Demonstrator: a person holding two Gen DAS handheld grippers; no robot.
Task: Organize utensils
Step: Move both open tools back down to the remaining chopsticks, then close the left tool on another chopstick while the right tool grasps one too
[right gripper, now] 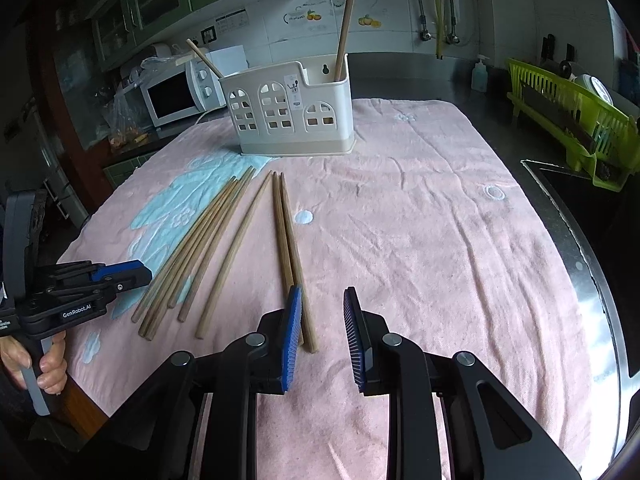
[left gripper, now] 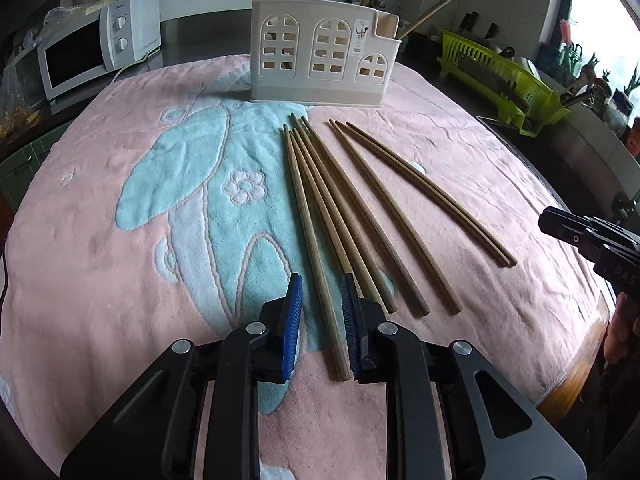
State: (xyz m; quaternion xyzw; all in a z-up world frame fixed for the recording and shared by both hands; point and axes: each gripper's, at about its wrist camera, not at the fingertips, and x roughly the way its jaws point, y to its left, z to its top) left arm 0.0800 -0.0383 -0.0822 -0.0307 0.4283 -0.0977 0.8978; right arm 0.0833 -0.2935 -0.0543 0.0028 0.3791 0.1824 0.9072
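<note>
Pink terry towel (left gripper: 440, 168) w/ raised pale-blue flower pattern covers the table. On it lie eight slim round wooden chopsticks (left gripper: 344, 216), tapered, matte brown, fanned from the frame's centre toward 5 o'clock in left wrist view: five bunched at left, one alone, then a touching pair (right gripper: 290, 248) at right. Cream plastic holder (left gripper: 320, 60) w/ arched window cutouts stands upright at 12 o'clock on the towel; two more sticks lean out of it, one per end. Left gripper (left gripper: 321, 312): ribbed blue pads, jaws narrowly apart astride the leftmost stick's thick end, not clamping. Right gripper (right gripper: 322, 334): jaws parted the same, nothing held, pair's ends just by its left pad.
</note>
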